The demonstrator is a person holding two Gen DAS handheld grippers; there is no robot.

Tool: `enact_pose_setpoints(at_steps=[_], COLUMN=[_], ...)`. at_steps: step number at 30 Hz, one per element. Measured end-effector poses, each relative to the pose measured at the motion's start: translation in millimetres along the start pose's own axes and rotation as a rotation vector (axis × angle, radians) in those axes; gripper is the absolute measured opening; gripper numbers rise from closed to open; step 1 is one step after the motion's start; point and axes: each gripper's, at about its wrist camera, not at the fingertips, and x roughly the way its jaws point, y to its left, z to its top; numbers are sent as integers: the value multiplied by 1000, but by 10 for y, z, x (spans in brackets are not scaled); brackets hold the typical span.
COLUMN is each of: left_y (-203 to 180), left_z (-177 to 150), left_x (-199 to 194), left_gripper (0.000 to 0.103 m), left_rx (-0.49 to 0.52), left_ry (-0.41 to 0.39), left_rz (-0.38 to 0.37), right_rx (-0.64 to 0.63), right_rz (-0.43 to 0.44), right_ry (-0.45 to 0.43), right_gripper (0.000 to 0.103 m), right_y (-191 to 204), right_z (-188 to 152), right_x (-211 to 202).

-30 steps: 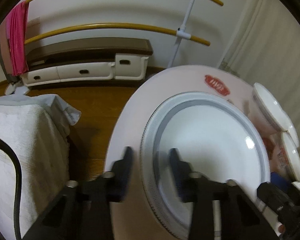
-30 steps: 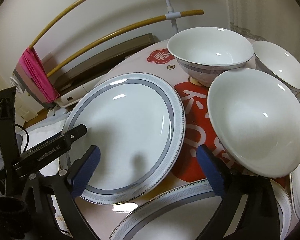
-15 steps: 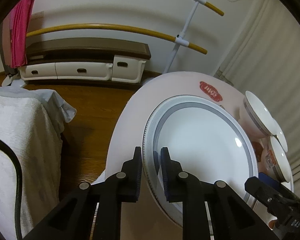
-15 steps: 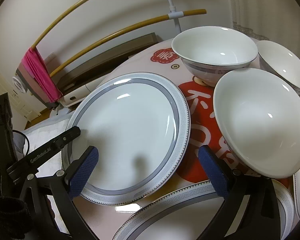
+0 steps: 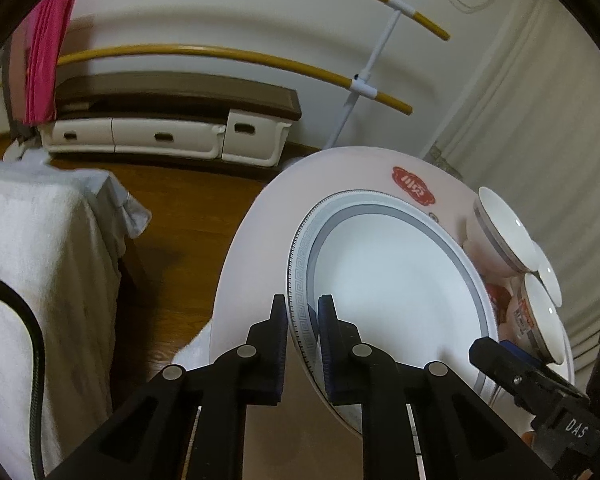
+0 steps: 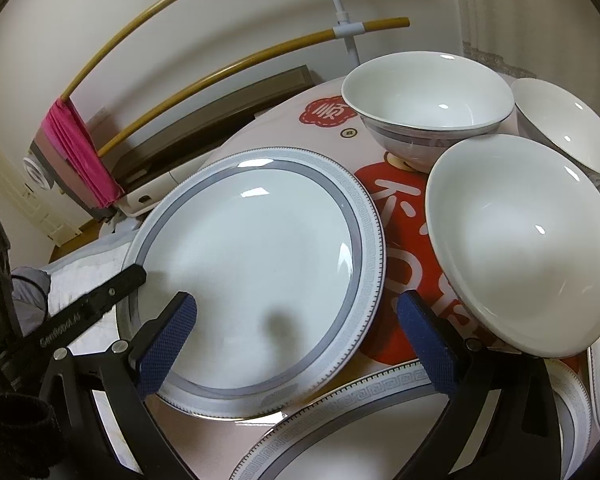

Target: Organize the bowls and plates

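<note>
Your left gripper (image 5: 303,322) clamps the plate (image 5: 388,280) rim at the table (image 5: 252,248) edge | right gripper (image 6: 296,340) gapes over the plate, bowl (image 6: 524,240) beside | floor (image 5: 180,220) open left.

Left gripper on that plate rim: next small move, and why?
Probably lift the plate slightly off the table. The left gripper is shut on its near rim, and the right gripper hangs open over it, holding nothing. A second plate lies nearby, a likely stacking spot.
</note>
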Motion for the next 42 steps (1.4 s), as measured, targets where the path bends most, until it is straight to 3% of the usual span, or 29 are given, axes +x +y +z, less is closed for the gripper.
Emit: enact_pose_setpoints(at_steps=[9,17,28,34,37,42], left_y=[82,-14,-112,-97,-78,-53], left_z=[-20,25,54,54,58,87], left_x=[-54,29,120,135,121,146], left_gripper=[12,13,14,15,15,16], left_rx=[-17,-1,42,59,70,71], left_ry=[2,-6,-14,-9,-15,-21], left_rz=[3,39,61,53,72,87], right_rx=[15,49,86,111,104,83], right_rz=[-7,47,22,84,102,109], right_ry=[5,46,91,112,96,80], right_gripper=[103,103,103,102,97,71], right_y=[12,21,15,32,22,5], right_z=[19,59,89,102,94,109], right_x=[38,113,124,119,89,66])
